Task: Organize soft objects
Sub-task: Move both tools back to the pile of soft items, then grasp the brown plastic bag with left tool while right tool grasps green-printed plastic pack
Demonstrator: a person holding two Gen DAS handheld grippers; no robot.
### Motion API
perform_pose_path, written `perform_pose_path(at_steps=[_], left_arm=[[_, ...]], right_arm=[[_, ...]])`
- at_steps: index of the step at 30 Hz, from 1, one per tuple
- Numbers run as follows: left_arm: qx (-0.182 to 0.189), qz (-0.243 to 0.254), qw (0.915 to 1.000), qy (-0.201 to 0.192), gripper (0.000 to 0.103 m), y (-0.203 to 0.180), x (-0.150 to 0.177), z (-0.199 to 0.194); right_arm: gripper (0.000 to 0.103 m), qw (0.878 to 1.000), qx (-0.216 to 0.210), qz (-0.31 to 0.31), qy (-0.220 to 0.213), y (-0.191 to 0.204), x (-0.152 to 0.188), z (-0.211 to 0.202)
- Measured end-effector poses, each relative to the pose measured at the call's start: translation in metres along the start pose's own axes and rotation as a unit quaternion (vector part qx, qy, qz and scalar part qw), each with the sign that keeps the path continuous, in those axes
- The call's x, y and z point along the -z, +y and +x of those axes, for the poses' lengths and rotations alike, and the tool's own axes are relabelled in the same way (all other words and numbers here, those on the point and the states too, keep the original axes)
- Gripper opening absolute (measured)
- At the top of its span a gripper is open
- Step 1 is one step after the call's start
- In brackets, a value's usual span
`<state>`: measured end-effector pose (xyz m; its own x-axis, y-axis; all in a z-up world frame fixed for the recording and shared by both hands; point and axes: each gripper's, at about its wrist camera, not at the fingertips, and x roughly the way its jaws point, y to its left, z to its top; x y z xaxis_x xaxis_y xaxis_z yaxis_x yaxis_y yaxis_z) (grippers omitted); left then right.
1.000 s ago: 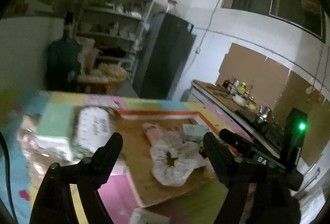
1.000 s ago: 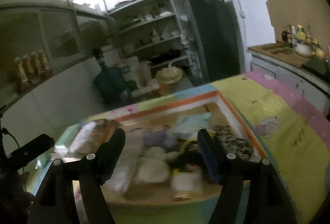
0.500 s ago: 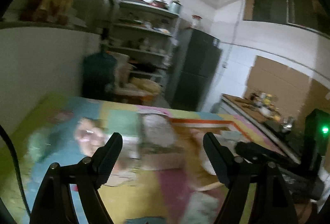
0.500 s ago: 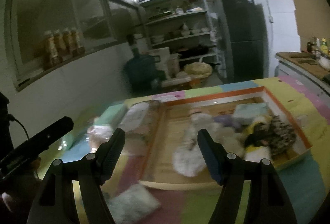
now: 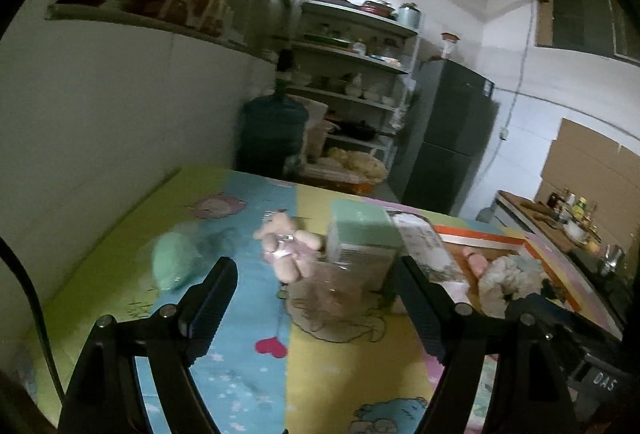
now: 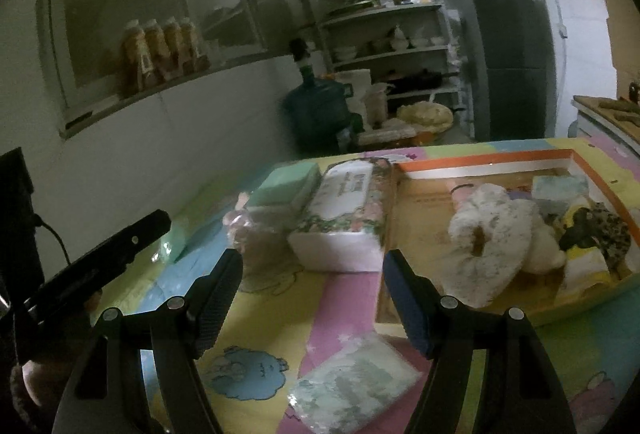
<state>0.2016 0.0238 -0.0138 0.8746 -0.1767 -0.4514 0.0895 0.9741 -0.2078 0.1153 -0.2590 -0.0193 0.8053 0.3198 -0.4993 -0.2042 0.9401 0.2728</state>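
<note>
My left gripper [image 5: 316, 298] is open and empty above the colourful mat. Ahead of it lie a pink plush toy [image 5: 286, 248] and a mint green soft object [image 5: 174, 262]. My right gripper [image 6: 312, 294] is open and empty. A soft packet in clear wrap [image 6: 354, 380] lies on the mat just below it. The orange-rimmed cardboard tray [image 6: 480, 158] at the right holds a white scrunchie [image 6: 486, 234], a pale blue cloth [image 6: 560, 188] and a dark patterned scrunchie [image 6: 600, 230]. The white scrunchie also shows in the left wrist view [image 5: 506, 282].
A floral tissue pack [image 6: 344, 210] and a mint green box [image 6: 286, 186] stand left of the tray, with a clear plastic bag [image 5: 328, 290] in front. A white wall [image 5: 120, 122] borders the mat on the left. A water jug [image 6: 316, 114], shelves and a fridge [image 6: 508, 54] stand behind.
Both grippers swung left, away from the tray. The left view now faces the pink plush and mint object; the right view now shows the tissue pack and the wrapped packet.
</note>
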Motion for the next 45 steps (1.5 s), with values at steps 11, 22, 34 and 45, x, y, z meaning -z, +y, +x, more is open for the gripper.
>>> perform_pose_path(at_steps=[11,22,34,45], left_arm=[[0.01,-0.012,0.9999,-0.008,0.08,0.016,-0.001,-0.018],[0.011,-0.014,0.9998,-0.003,0.08,0.023,0.0,-0.018],[0.016,-0.01,0.9998,0.01,0.08,0.016,0.001,-0.014],[0.02,-0.002,0.9997,0.011,0.08,0.021,0.009,-0.017]], right_arm=[[0.074,1.0,-0.005,-0.013,0.002,0.016,0.006,-0.003],[0.074,1.0,-0.008,-0.017,0.006,0.023,0.007,0.002],[0.074,1.0,-0.008,-0.01,0.013,0.019,0.011,0.004],[0.078,0.999,0.032,0.014,0.011,0.001,0.044,-0.026]])
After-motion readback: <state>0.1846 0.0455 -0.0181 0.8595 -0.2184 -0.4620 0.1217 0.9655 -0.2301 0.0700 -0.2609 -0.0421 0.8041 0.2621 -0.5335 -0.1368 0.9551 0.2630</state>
